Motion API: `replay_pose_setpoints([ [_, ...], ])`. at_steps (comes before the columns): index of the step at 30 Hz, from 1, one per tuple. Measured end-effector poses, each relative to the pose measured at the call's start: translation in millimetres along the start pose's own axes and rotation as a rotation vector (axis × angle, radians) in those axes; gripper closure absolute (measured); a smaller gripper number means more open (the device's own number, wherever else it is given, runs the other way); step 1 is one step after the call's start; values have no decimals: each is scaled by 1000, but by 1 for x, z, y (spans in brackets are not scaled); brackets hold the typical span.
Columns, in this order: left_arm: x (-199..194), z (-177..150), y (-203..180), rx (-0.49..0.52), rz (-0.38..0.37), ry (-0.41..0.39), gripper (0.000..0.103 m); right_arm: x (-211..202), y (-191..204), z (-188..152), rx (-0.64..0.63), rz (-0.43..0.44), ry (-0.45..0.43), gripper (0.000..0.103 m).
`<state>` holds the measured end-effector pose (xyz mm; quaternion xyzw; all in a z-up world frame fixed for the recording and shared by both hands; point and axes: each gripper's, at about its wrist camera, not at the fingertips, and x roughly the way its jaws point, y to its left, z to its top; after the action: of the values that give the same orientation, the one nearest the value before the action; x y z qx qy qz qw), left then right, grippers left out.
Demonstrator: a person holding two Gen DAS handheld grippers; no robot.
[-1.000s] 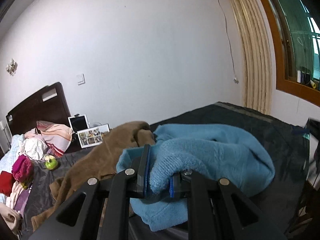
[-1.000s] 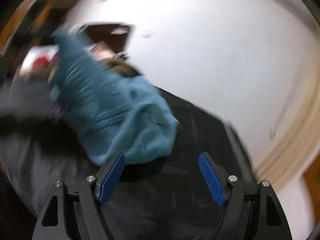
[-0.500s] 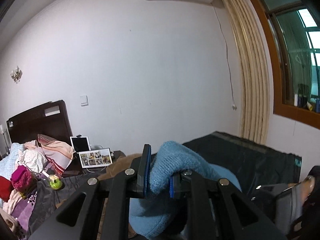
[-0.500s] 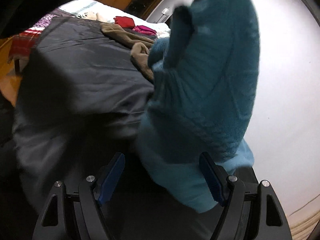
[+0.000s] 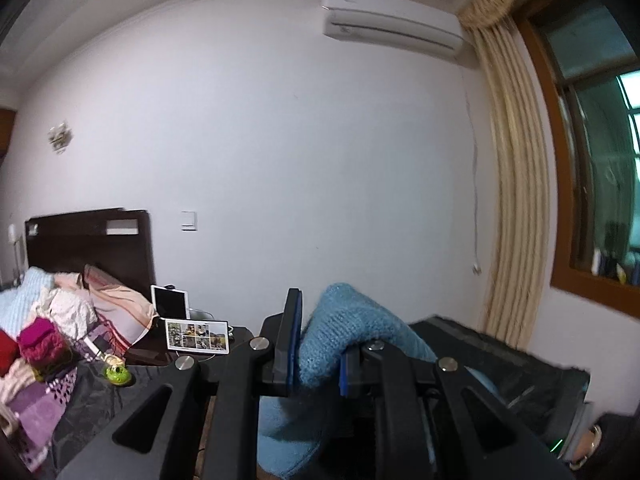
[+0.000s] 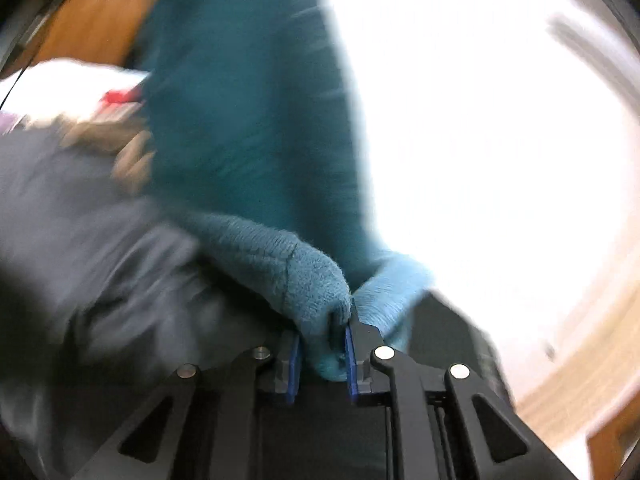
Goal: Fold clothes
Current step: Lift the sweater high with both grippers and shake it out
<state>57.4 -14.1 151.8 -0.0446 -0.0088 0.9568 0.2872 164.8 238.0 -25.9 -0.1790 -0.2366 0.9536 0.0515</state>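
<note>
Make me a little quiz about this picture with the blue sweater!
1. True or false: the left gripper is shut on the blue sweater.
2. What does the right gripper pinch? A) a pillow B) the blue sweater C) nothing
3. Fill in: high on the wall, left of the curtain, hangs a white ____.

Key:
1. True.
2. B. Its jaws have just closed on the sweater.
3. Air conditioner.
</note>
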Motion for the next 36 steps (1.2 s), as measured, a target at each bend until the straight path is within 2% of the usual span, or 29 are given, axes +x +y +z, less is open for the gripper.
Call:
replay_pose_setpoints([
  [2, -8, 5, 5, -38, 12, -30, 87, -24, -46, 10, 168, -115, -74, 85],
  [5, -28, 15, 3, -70, -10, -90, 87, -58, -98, 20, 363, -208, -168, 85],
  [8, -53, 27, -10, -63, -29, -156, 87, -99, -122, 33, 441, -324, -288, 85],
  [13, -97, 49, -14, -96, -68, -260, 87, -165, -139, 65, 504, -443, -467, 85],
  [19, -149, 59, -15, -115, -101, -378, 86, -240, -137, 110, 490, -586, -671, 85],
  [23, -180, 61, -14, -137, -121, -445, 87, -264, -101, 141, 428, -707, -795, 85],
  [26, -205, 61, -17, -139, -140, -498, 86, -285, -81, 147, 382, -797, -868, 85],
  [30, -225, 62, -18, -125, -152, -541, 86, -305, -70, 148, 368, -841, -900, 85],
  [36, -234, 57, -19, -121, -149, -521, 86, -299, -69, 144, 320, -916, -915, 85],
])
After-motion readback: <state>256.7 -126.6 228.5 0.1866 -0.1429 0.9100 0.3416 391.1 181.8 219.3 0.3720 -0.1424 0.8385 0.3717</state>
